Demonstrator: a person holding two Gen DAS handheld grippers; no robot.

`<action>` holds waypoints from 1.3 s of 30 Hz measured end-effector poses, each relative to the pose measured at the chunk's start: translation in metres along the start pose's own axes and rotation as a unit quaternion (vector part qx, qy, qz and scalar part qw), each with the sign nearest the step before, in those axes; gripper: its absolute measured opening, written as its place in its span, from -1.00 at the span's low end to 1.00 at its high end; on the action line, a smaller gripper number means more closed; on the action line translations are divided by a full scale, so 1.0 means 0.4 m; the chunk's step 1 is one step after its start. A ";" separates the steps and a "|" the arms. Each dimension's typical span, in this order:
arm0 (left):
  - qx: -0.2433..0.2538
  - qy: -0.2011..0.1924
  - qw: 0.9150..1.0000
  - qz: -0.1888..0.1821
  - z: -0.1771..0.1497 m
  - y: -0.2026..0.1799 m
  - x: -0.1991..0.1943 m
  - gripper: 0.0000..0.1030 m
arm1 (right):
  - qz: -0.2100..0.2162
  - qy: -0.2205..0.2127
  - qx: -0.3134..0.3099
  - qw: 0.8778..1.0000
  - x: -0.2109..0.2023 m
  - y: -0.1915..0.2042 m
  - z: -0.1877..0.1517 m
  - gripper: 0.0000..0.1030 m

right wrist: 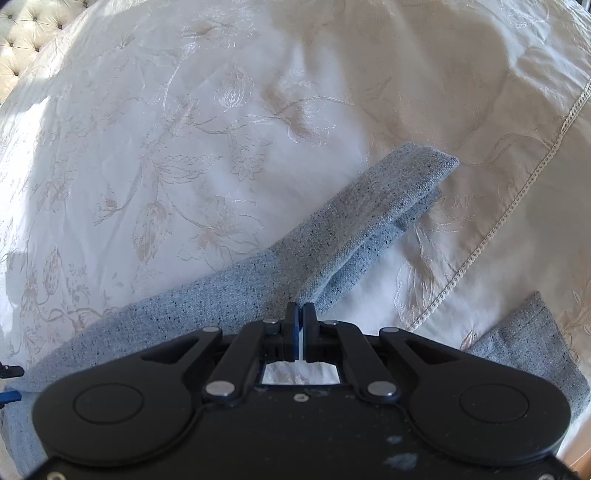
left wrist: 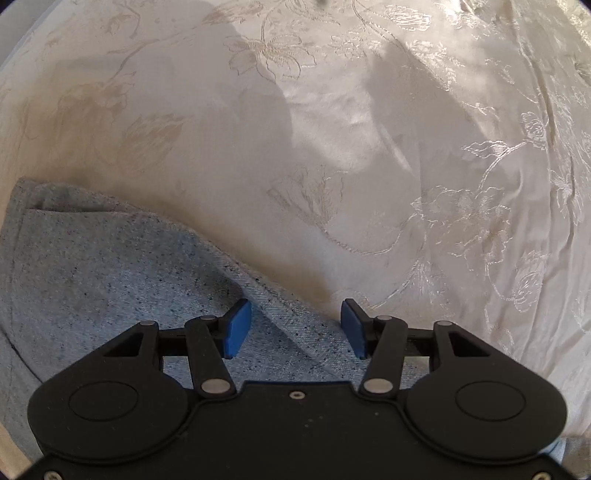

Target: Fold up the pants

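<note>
The pants are light blue speckled denim lying on a cream bedspread. In the left wrist view they fill the lower left. My left gripper points down over their slanting edge. It is open, its blue pads wide apart, with a fold of the cloth below the gap and nothing pinched. In the right wrist view one leg stretches from my right gripper up to the right, doubled over at its far end. That gripper is shut, and the leg's edge runs into its fingertips. Another part of the pants lies at the lower right.
The cream bedspread with embroidered flowers covers all the ground around the pants. A corded seam crosses it at the right in the right wrist view. A tufted headboard shows at the top left corner.
</note>
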State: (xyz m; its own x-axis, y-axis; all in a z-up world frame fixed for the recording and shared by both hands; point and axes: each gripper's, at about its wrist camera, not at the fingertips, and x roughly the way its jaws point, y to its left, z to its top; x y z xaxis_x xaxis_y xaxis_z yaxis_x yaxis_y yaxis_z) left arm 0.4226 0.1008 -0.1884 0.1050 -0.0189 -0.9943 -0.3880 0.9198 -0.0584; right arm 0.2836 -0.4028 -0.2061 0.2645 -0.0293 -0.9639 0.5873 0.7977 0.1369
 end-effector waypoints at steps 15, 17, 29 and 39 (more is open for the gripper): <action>0.035 -0.118 0.991 -0.043 -0.206 0.092 -0.276 -0.85 | 0.011 -0.036 -0.026 0.999 -0.154 -0.036 -0.046 -0.97; 0.044 -0.130 0.989 -0.047 -0.259 0.106 -0.318 -0.85 | 0.011 -0.039 -0.027 0.999 -0.184 -0.056 -0.063 -0.97; 0.068 -0.121 0.990 -0.029 -0.556 0.212 -0.350 -0.88 | -0.012 -0.021 -0.026 0.999 -0.265 -0.195 -0.258 -0.97; 0.069 -0.075 0.995 -0.013 -0.692 0.263 -0.264 -0.89 | -0.038 -0.004 -0.017 0.999 -0.256 -0.254 -0.369 -0.97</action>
State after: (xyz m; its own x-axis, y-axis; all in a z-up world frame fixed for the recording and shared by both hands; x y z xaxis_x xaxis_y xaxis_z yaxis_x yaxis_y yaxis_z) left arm 0.1174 0.0912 -0.1143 0.2523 0.0048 -0.9676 -0.2549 0.9650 -0.0617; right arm 0.0840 -0.3918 -0.1552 0.2255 -0.0952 -0.9696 0.5797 0.8130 0.0550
